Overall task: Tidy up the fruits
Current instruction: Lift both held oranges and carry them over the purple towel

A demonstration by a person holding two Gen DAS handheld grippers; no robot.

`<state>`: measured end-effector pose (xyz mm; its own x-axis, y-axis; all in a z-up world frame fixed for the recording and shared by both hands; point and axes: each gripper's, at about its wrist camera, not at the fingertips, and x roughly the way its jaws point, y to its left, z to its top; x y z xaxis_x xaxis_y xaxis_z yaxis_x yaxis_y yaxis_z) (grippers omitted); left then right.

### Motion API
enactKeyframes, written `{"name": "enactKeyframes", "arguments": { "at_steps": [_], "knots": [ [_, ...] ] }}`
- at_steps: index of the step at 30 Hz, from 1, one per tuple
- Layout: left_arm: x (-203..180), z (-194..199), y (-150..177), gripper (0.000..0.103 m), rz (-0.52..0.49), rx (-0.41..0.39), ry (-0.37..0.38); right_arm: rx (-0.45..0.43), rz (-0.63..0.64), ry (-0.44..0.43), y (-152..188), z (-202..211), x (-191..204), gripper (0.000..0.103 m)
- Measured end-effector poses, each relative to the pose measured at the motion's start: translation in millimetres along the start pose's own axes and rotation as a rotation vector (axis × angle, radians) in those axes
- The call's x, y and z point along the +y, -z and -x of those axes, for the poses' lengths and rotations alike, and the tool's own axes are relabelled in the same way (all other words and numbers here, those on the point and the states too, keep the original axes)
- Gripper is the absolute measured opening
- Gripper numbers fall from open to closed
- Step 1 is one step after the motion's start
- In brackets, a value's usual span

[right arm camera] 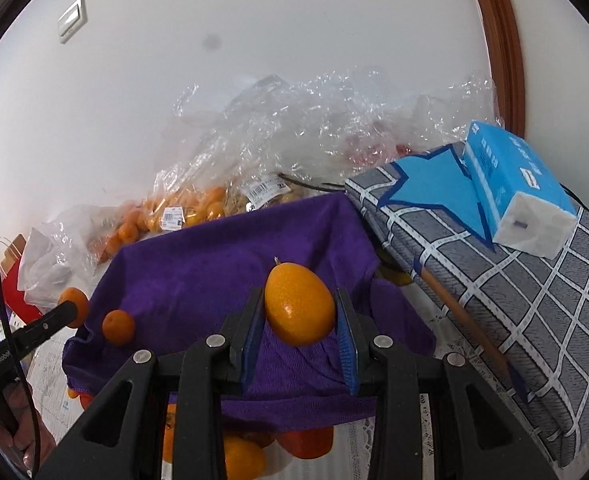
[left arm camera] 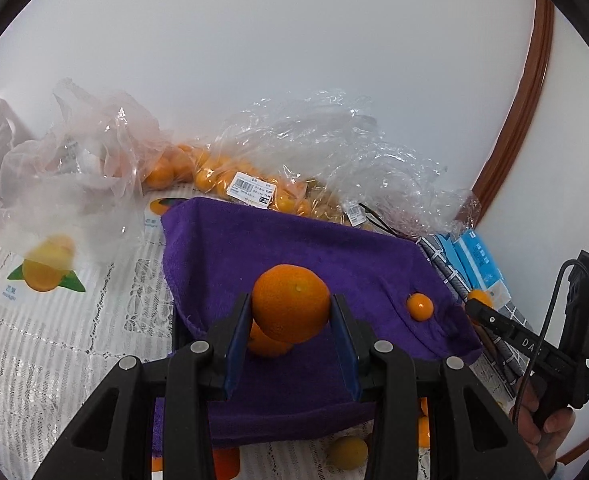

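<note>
A round orange [left arm camera: 290,303] is pinched between the blue pads of the left gripper [left arm camera: 290,320], held above the purple towel [left arm camera: 278,248]. An oval kumquat [right arm camera: 299,309] (stem tip pointing up) is clamped by the right gripper [right arm camera: 300,320], also over the towel. A small orange [left arm camera: 420,306] rests on the towel's right part in the left wrist view. Behind the towel, bagged oranges [left arm camera: 214,172] lie in crumpled clear plastic. A blue tissue pack [right arm camera: 518,184] is seen to the towel's right.
</note>
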<state>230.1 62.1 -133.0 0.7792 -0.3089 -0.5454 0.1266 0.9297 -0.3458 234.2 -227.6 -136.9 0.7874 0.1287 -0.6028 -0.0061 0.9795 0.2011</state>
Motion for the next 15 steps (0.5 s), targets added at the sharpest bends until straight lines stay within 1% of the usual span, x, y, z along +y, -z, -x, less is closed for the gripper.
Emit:
{"name": "enactKeyframes", "arguments": {
  "at_steps": [3,7,10,14,15],
  "knots": [
    [1,-3,1,0.038,-0.007,0.007,-0.022,0.010,0.019,0.006,3,-4,3,0.034],
    [5,-8,1,0.038,0.011,0.033,-0.036,0.033,0.041,0.018,6,-11,8,0.034],
    [11,-6,0,0.038,0.034,0.026,-0.041,0.036,0.051,0.014,8,-12,11,0.034],
    [20,-9,-1,0.038,0.059,0.035,-0.073,0.044,0.060,0.028,11,-14,12,0.034],
    [21,-10,-1,0.038,0.061,0.042,-0.092,0.051,0.057,0.029,12,-16,11,0.034]
  ]
}}
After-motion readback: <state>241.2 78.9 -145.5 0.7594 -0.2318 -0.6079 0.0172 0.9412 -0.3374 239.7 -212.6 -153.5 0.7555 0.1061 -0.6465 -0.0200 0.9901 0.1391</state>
